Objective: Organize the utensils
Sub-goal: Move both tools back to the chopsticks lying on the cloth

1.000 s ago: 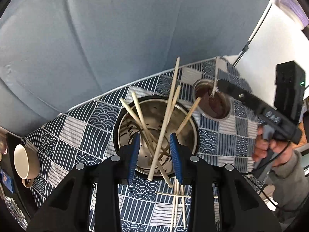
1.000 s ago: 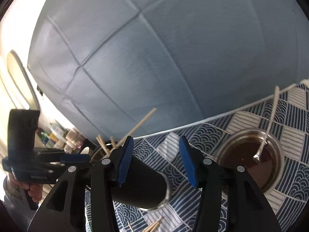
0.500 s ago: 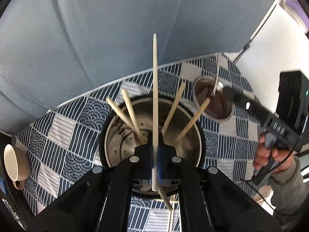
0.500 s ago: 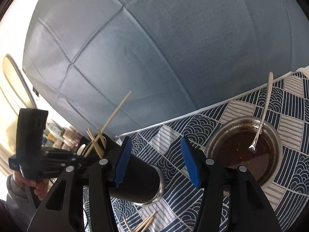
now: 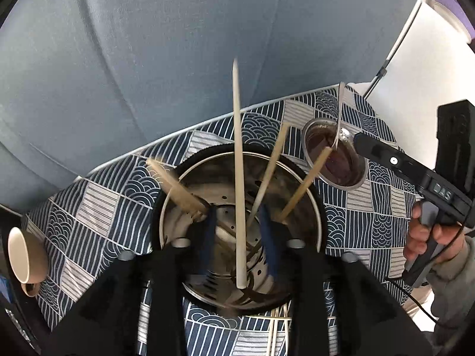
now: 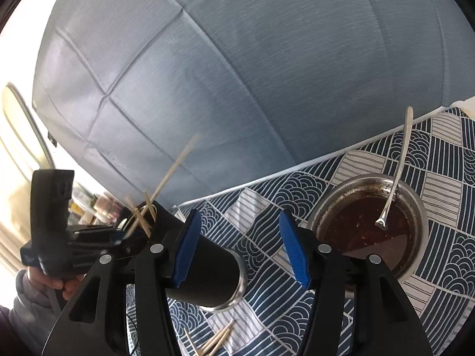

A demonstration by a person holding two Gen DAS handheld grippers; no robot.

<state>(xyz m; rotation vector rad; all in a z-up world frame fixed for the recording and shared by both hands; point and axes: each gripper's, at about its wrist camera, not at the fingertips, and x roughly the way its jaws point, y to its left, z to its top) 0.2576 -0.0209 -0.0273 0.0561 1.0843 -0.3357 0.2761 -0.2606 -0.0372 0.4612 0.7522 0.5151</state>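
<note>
In the left wrist view I look down into a black steel-lined cup (image 5: 166, 207) holding several wooden chopsticks. One long chopstick (image 5: 239, 178) stands upright between the blue pads of my left gripper (image 5: 237, 210). Its jaws are opening, and the pads are clear of the stick, whose lower end is inside the cup. In the right wrist view the same cup (image 6: 213, 270) sits low and left, partly behind the left finger. My right gripper (image 6: 239, 216) is open with neither pad pressing on the cup. The left gripper (image 6: 121, 235) hovers over the cup's mouth.
A steel bowl (image 6: 356, 178) of brown sauce with a metal spoon (image 6: 397, 178) stands right of the cup on the blue patterned tablecloth (image 6: 267, 190). Loose chopsticks (image 6: 216, 341) lie on the cloth nearby. A beige mug (image 5: 23, 258) lies at the far left. A grey backdrop rises behind.
A second ago my left jaws stood apart around a chopstick, then shut on it and held it upright. Now they have parted again and the stick has slid lower into the cup.
</note>
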